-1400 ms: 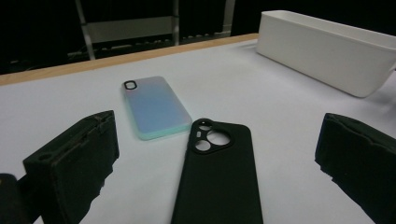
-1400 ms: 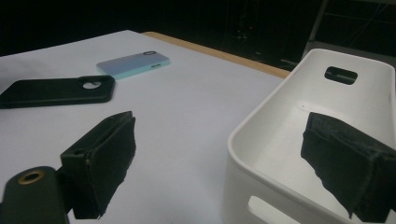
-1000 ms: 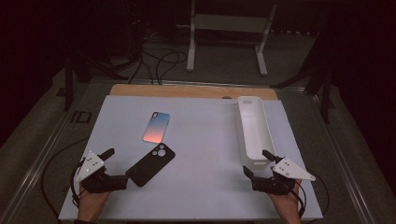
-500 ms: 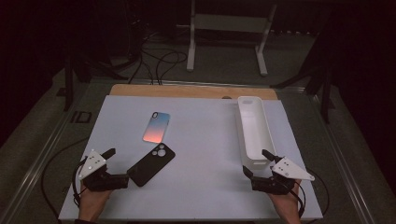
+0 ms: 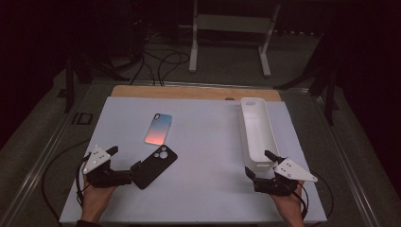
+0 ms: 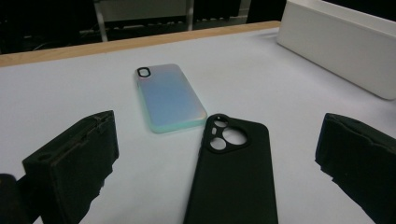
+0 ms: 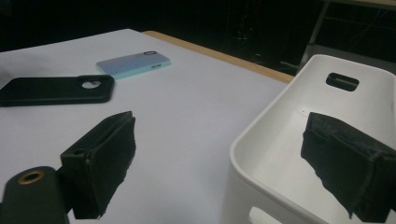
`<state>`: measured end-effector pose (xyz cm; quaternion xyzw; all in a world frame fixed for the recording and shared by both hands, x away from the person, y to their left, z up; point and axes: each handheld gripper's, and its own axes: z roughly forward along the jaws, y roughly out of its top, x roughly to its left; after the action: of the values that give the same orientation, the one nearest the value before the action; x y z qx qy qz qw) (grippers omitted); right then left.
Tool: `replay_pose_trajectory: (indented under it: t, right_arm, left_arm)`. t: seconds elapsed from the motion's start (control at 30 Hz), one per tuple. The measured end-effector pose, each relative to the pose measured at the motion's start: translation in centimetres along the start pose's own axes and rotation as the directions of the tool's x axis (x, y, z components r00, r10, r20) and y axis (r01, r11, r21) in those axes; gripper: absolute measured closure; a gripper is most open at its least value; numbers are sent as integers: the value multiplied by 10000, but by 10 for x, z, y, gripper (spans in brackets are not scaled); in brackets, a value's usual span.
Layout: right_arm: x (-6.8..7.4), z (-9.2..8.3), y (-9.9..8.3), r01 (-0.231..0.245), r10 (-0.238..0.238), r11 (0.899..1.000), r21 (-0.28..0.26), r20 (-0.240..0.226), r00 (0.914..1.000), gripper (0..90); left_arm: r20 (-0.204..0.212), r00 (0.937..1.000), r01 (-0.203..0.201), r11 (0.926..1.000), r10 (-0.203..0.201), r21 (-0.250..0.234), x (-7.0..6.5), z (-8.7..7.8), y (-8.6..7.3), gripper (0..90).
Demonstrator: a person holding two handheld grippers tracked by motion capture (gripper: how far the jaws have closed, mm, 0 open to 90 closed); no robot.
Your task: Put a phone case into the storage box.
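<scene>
Both tools sitting wide apart at the near edge of the white tabletop [image 5: 208, 142], black phone case by the left one.

Left tool [image 5: 124, 165] gaping with jaws apart, straddling the near end of the black phone case [image 5: 154, 166], contact hard to tell; the case's near end is getting cut off in the left gripper view. Right tool [image 5: 259, 164] also spread, holding nothing, at the near end of the white bin [image 5: 256, 130]. Farther out, the gradient phone case [image 5: 158, 128] is lying flat just beyond the black one. Wooden edge [image 5: 189, 91] showing at the far side; room beyond staying dark, cables [image 5: 158, 59] and a white stand [image 5: 231, 28] barely readable.
</scene>
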<state>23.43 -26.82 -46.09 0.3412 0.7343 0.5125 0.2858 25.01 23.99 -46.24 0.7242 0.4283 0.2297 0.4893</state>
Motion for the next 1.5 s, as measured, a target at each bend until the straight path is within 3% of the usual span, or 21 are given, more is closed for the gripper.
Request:
replay_pose_trajectory:
  t: [0.3,0.53,1.07,1.5]
  right_arm:
    - [1,-1,3,-71,70,9999,-156,-83,9999,100]
    - [2,-1,4,-32,31,9999,-122,-85,10000,100]
    - [2,-2,6,-77,76,9999,-97,-95,9999,100]
    - [2,-3,7,-136,135,9999,-94,-101,9999,100]
  left_arm:
    - [-84,9996,-275,9990,279,359,3,12,21,0]
    - [-100,9976,-684,9953,692,688,-1,25,25,0]
    - [-15,9974,-722,9956,724,590,-1,42,46,0]
    - [-322,9976,-577,9917,618,1145,6,68,60,0]
